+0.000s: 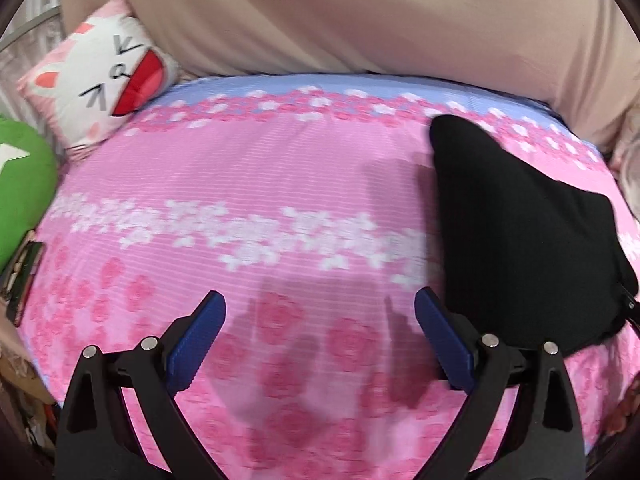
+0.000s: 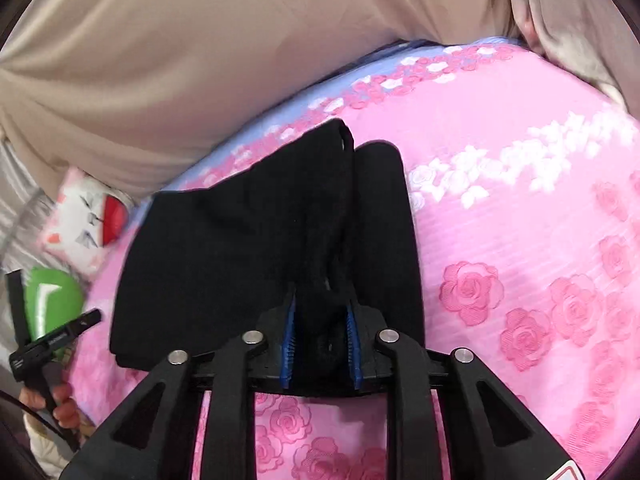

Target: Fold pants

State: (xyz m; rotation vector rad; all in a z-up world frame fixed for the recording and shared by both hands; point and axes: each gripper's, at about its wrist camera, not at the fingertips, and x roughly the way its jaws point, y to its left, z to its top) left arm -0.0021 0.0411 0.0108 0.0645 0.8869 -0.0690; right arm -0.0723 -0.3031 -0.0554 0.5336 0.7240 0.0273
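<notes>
The black pants (image 2: 224,248) lie in a folded heap on the pink rose-patterned bedsheet (image 2: 520,240). My right gripper (image 2: 322,336) is shut on a bunched ridge of the black fabric, which fills the narrow gap between its blue pads (image 2: 290,340). In the left wrist view the pants (image 1: 520,240) lie to the right, just beyond the right fingertip. My left gripper (image 1: 320,320) hovers over bare sheet (image 1: 260,184), open wide, with nothing between its blue pads (image 1: 200,340).
A beige blanket (image 1: 340,12) is piled along the far side of the bed. A white cat-face pillow (image 1: 100,80) and a green cushion (image 1: 20,192) lie at the far left. A hand (image 2: 64,404) shows at the lower left of the right wrist view.
</notes>
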